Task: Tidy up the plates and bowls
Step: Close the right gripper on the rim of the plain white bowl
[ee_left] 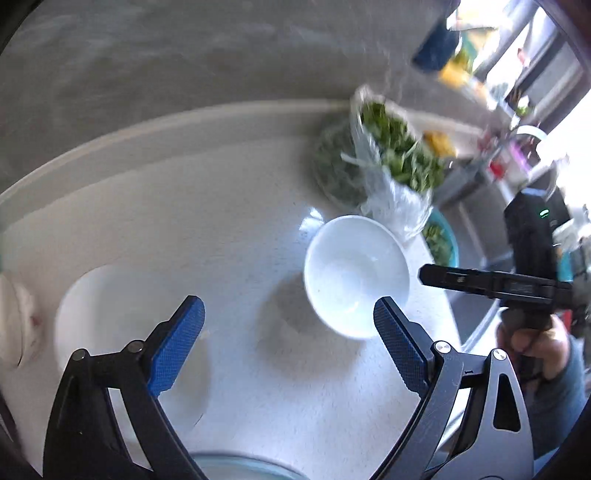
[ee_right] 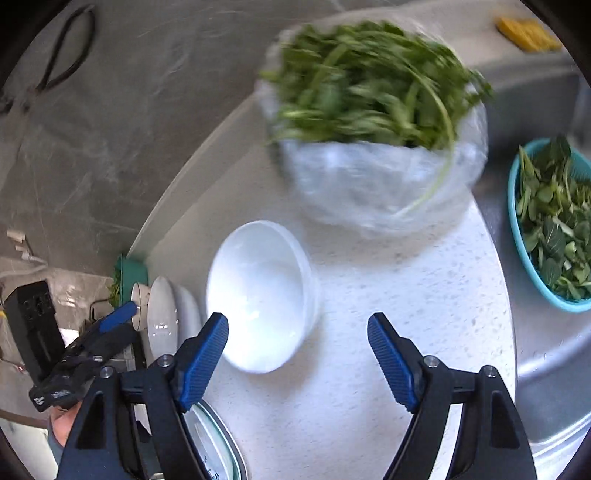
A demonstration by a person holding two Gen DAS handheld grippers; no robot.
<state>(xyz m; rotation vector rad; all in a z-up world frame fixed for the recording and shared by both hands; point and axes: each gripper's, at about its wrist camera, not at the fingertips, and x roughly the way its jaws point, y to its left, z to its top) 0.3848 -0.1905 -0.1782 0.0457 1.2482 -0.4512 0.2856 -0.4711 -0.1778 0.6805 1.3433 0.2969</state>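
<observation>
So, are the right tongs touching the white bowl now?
Apart. The right wrist view shows the right tongs open and empty, the white bowl standing free on the counter beyond them.

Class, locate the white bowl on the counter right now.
The white bowl sits upright on the speckled counter, centre-left in the right wrist view, just in front of the plastic bag of greens.

Bowl [ee_right: 262, 295] sits on the counter [ee_right: 388, 332], roughly mid-surface. Behind it, bag of greens [ee_right: 373, 122] against the wall [ee_right: 110, 110]. Sink [ee_right: 554, 350] right of the counter; basket [ee_right: 546, 221] of leaves inside it. Sponge [ee_right: 528, 33] on the sink's far edge. Left of the bowl: plates [ee_right: 166, 317] stacked, cup [ee_right: 142, 306] just beyond them. Lid [ee_right: 214, 443] at the counter's near edge, in front of the bowl. Left view: plate [ee_left: 110, 325] left of bowl, well apart.
</observation>
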